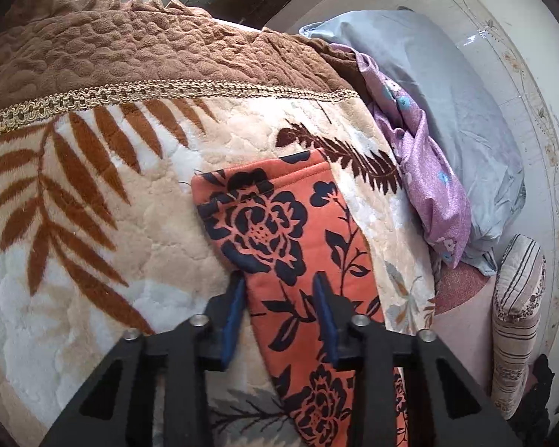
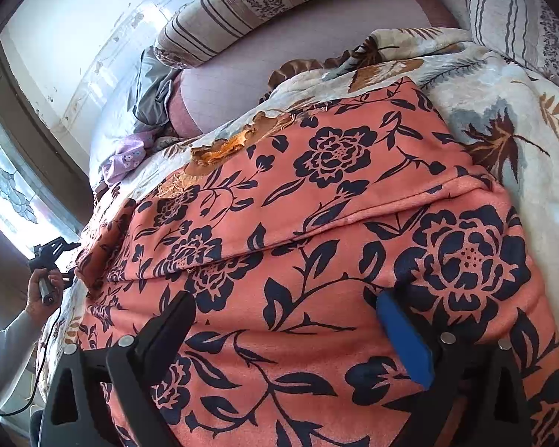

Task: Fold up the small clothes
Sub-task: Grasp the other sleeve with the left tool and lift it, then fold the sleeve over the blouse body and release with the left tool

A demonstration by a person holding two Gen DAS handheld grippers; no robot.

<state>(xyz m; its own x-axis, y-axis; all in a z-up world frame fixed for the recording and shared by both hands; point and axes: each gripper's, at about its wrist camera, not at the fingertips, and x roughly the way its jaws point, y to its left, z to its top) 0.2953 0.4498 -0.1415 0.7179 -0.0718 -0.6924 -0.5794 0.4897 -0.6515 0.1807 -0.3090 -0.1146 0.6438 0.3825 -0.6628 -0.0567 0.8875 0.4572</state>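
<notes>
A bedroom in a home, clearly lived in. Shown by a bed covered with a thick plush blanket [image 1: 138, 201] printed with brown fern leaves and edged with a gold braid trim [image 1: 167, 91], by a grey-blue pillow [image 1: 447, 111] lying near the wall, and by long striped bolster cushions [image 2: 249, 3] placed along the edge of the mattress. Also a crumpled lilac floral cloth [image 1: 425, 171] just beside the pillow, a pale painted wall with a faded flower border [image 1: 536, 141], and a window with leaded patterned glass [image 2: 7, 186] in a dark wooden frame. An orange floral garment [image 2: 316, 223] spread on the blanket, ordinary household laundry
</notes>
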